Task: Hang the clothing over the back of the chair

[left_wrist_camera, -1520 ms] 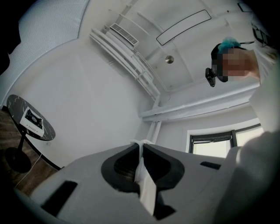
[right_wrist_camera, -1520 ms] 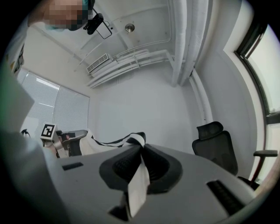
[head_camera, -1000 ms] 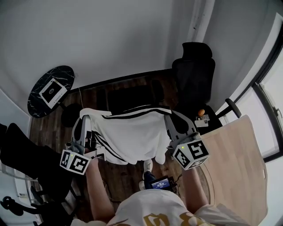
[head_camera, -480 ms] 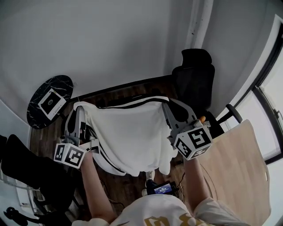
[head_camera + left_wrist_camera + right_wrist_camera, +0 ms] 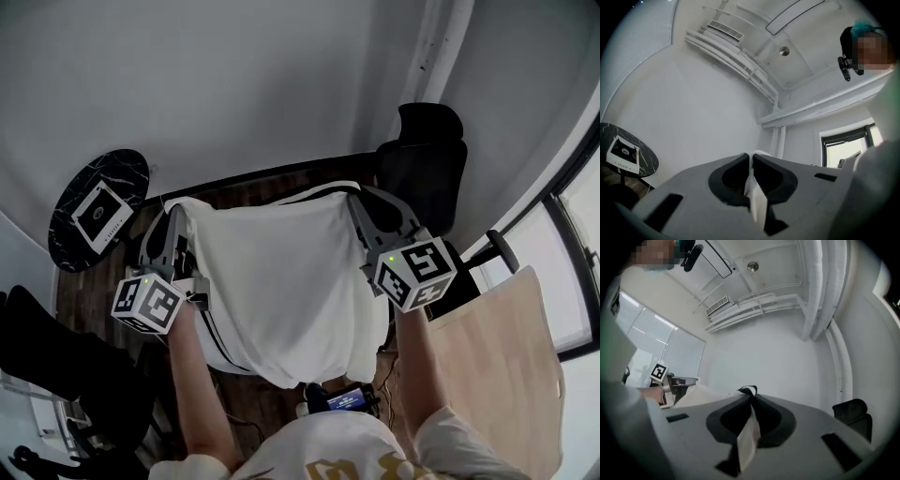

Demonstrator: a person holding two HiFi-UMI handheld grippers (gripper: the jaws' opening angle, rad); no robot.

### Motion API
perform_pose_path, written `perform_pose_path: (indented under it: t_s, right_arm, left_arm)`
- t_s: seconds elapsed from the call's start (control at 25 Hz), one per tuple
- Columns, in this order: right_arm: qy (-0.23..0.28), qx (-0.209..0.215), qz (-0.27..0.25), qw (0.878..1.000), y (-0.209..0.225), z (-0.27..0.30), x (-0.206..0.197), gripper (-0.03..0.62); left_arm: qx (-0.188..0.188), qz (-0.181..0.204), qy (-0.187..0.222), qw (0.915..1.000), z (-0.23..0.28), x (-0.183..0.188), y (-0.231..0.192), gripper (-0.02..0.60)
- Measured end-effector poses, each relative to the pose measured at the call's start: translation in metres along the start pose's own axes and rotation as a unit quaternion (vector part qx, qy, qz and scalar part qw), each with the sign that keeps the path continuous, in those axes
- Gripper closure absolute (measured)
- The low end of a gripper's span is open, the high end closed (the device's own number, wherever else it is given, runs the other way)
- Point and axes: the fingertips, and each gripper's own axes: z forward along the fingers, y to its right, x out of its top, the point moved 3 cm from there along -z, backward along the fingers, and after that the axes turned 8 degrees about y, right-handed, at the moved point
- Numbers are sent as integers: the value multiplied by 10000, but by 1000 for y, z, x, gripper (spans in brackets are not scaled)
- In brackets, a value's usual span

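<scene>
Head view: both arms out in front. The white clothing [image 5: 281, 281] with dark stripes is stretched between my left gripper [image 5: 174, 223] and right gripper [image 5: 362, 204]. Each holds one top corner, and the rest hangs down toward me. The black chair [image 5: 427, 159] stands by the wall, past the right gripper. The clothing is in the air, not on the chair back. Round marble table [image 5: 131, 173] far left, wooden desk [image 5: 506, 356] at right.

Left gripper view: jaws closed on a fold of white fabric, which runs down the gap between them. Marble table low left, window [image 5: 843, 145] at right.

Right gripper view: jaws clamped on the fabric edge, with black trim poking out at the tips. Chair low right. My left gripper shows far left, across the spread cloth.
</scene>
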Motion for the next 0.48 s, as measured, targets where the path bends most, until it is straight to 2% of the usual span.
perform_pose_path:
  t_s: [0.12, 0.32, 0.48]
  right_arm:
    - [-440, 173, 42, 9989, 15, 18, -35, 559]
    - [-1157, 514, 60, 9919, 38, 43, -94, 556]
    - [-1653, 700, 93, 9837, 44, 56, -148, 554]
  left_arm:
    - [138, 38, -239, 9996, 13, -29, -15, 540]
    - [250, 347, -786, 9960, 33, -75, -37, 540]
    - [264, 336, -1170, 9922, 39, -117, -58, 540]
